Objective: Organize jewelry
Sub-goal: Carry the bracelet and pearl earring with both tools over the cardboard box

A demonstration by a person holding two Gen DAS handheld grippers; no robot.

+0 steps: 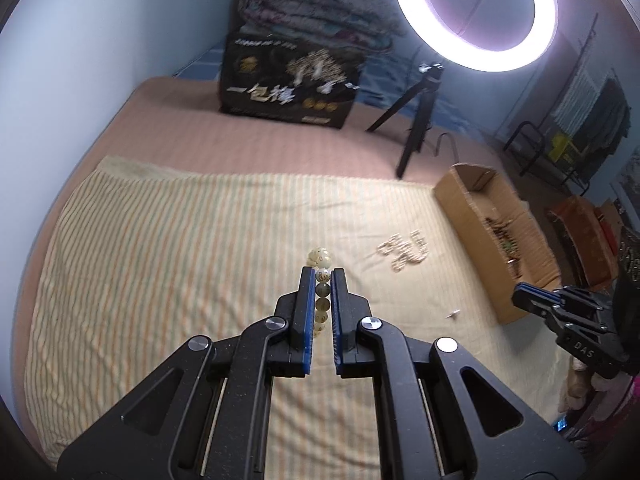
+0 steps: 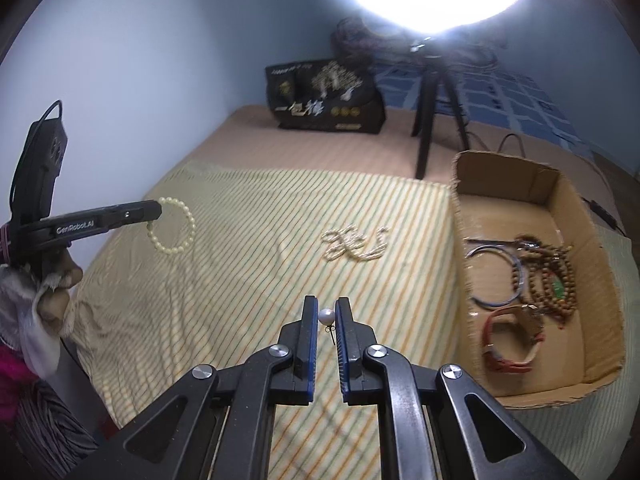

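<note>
Bracelet (image 1: 322, 292) of pale round beads w/ markings, pinched in left tool (image 1: 323, 274); right tool (image 2: 326, 305) clamping pearl earring (image 2: 326, 316).

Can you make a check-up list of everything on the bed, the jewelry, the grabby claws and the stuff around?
Surface: striped cloth spread over a pink bed cover.
Job's things: cardboard box holding wooden beads, bangles and a red watch; a pale necklace lies loose on the cloth.
Clutter: black printed bag, folded blanket behind it.
Grippers: left gripper shut on a bead bracelet; right gripper shut on a pearl earring.
Cables: one dark cable behind the box.
Surroundings: ring light on a tripod, blue wall.
</note>
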